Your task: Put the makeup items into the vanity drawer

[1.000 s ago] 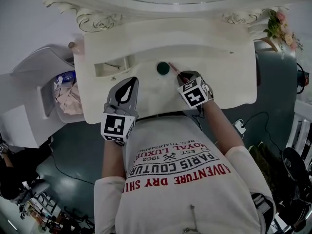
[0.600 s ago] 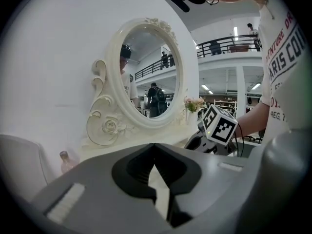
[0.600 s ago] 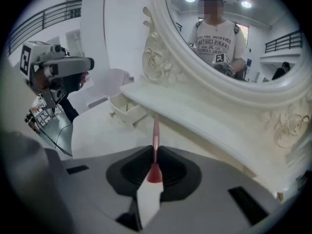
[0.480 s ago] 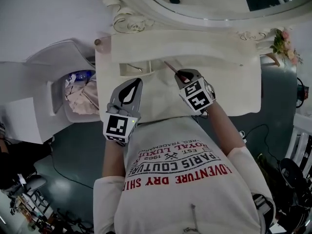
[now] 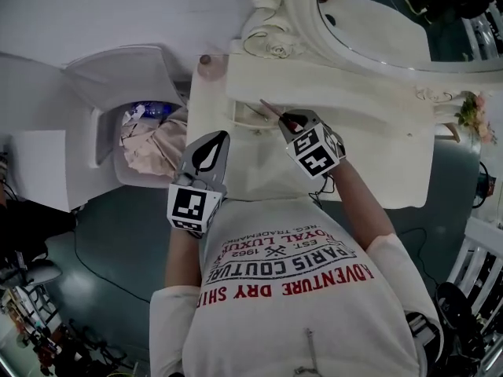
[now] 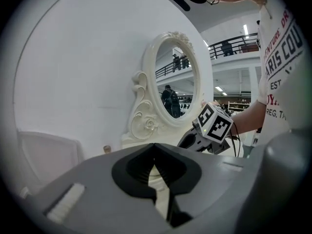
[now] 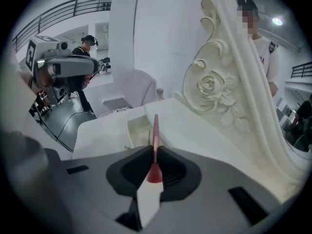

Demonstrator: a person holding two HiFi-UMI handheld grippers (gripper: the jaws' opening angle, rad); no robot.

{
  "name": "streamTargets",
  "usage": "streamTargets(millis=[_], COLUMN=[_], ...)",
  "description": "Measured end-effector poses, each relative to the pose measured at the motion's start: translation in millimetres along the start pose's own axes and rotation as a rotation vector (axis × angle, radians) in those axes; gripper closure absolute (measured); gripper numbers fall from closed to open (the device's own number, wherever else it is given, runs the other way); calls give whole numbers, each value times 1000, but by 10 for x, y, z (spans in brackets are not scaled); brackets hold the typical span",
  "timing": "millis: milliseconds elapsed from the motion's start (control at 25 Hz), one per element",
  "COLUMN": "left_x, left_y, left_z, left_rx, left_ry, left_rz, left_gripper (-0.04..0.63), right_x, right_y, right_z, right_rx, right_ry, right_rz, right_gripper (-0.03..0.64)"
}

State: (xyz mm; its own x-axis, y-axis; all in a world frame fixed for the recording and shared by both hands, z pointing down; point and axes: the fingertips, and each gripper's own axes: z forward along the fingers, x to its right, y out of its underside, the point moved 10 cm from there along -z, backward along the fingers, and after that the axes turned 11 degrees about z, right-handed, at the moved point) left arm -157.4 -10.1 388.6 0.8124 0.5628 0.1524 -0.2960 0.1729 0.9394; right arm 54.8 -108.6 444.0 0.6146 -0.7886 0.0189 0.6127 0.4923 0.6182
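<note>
My right gripper [image 5: 286, 122] is shut on a slim red makeup pencil [image 5: 271, 108]. The pencil's tip reaches over the open drawer [image 5: 240, 114] at the left end of the cream vanity top [image 5: 369, 148]. In the right gripper view the pencil [image 7: 155, 128] sticks straight out between the jaws toward the drawer [image 7: 137, 126]. My left gripper [image 5: 214, 138] hangs at the vanity's front left edge with its jaws together and nothing in them; in its own view the tips [image 6: 155, 146] meet. What lies inside the drawer is hard to make out.
A white bin [image 5: 106, 144] with crumpled paper and a blue bottle stands on the floor left of the vanity. The oval mirror [image 5: 377, 18] with its carved frame rises behind the top. Pink flowers [image 5: 476, 110] sit at the far right. Cables lie on the floor.
Both grippers have moved left along the vanity. The right one carried the pencil from beside a dark round item at mid-table to the open drawer. That round item is out of view now.
</note>
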Motion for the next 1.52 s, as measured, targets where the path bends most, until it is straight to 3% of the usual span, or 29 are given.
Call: streamTargets(millis=[360,520,880,1080,1520], left_x=[-264,-331,-382,-308,92], left_y=[211,290,288,164,-69], left_z=[-215,-288,-228,-21,543], left_rx=[-26,-46,-37,-12,12], left_ry=[-69,-86,-56,4,179], left_rz=[-60,-74,-68,-43,10], left_gripper=[584,584,584,584,584], right_x=[-217,-256,-192,-40,438], right_y=[-176,-214,-176,-5,859], right_z=[473,582,447,158,-364], right_rx=[-82,-91,-44,10,-10], right_ry=[-53,-47,-33,-6,123], right_rz=[-97,-92,28,171,392], right_gripper=[566,565,491,477,452])
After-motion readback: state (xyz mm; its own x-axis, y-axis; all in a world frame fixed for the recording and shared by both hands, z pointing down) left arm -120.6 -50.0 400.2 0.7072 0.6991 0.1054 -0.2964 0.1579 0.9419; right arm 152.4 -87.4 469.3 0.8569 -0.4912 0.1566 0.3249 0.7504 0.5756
